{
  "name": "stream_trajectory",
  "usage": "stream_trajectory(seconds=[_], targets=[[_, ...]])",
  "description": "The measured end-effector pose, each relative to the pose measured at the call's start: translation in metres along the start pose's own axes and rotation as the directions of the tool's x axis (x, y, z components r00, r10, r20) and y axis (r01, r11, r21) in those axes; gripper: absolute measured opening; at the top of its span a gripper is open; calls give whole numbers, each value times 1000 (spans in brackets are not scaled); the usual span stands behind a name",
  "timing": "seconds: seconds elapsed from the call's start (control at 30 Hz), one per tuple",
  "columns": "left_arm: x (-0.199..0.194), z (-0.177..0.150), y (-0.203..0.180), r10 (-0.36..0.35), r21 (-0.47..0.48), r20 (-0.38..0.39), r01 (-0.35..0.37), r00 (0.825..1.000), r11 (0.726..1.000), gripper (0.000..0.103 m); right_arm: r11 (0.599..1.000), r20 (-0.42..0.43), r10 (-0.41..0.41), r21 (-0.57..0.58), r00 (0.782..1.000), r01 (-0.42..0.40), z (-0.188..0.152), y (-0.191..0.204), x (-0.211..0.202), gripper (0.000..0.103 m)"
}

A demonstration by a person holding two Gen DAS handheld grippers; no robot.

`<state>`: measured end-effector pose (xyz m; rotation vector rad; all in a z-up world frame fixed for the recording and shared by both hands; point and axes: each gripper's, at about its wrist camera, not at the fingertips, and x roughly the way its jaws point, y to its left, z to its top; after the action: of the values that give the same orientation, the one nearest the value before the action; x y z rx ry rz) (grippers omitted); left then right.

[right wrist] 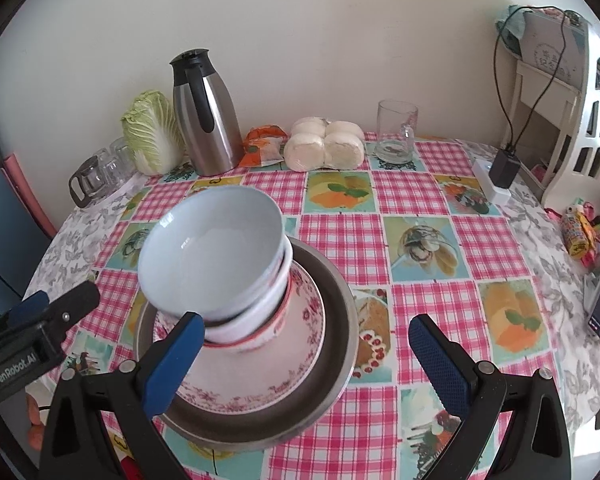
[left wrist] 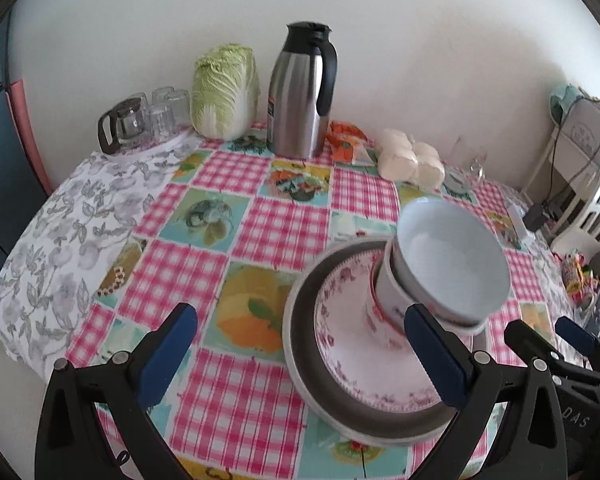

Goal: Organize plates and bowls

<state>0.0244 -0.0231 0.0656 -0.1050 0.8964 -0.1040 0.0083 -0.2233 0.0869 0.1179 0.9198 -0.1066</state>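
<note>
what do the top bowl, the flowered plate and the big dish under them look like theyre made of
Top bowl: probably glazed ceramic or porcelain, pale and glossy with bright highlights. Flowered plate: glazed ceramic or possibly melamine, smooth white with printed pink flowers. Big dish: likely metal, with a dull grey, brushed-looking rim.

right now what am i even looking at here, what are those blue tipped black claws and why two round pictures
The claws are two hand-held grippers, one in each of a person's hands, each carrying a fisheye camera. One picture looks along the left gripper, the other along the right gripper. Both are open and hold nothing. On the checked tablecloth stand stacked bowls on a flowered plate in a metal dish. Behind are a thermos, cabbage, buns and a glass mug.
</note>
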Motion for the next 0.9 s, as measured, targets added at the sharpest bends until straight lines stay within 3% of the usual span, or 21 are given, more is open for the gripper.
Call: stream_trajectory(seconds=[0.17, 0.37, 0.5, 0.9], targets=[[5, -14, -5, 33, 33, -51, -31, 998, 999, 103, 1000, -26, -22, -3, 999, 22, -17, -7, 2, 103], [10, -31, -7, 11, 37, -121, -6, 993, 999, 103, 999, -57, -40, -2, 998, 40, -34, -15, 7, 103], [14, -43, -12, 48, 60, -166, -39, 985, 997, 103, 999, -79, -51, -9, 996, 50, -44, -17, 8, 103], [19, -62, -15, 88, 92, -241, -68, 966, 993, 103, 998, -118, -69, -21, 991, 67, -66, -21, 6, 103]])
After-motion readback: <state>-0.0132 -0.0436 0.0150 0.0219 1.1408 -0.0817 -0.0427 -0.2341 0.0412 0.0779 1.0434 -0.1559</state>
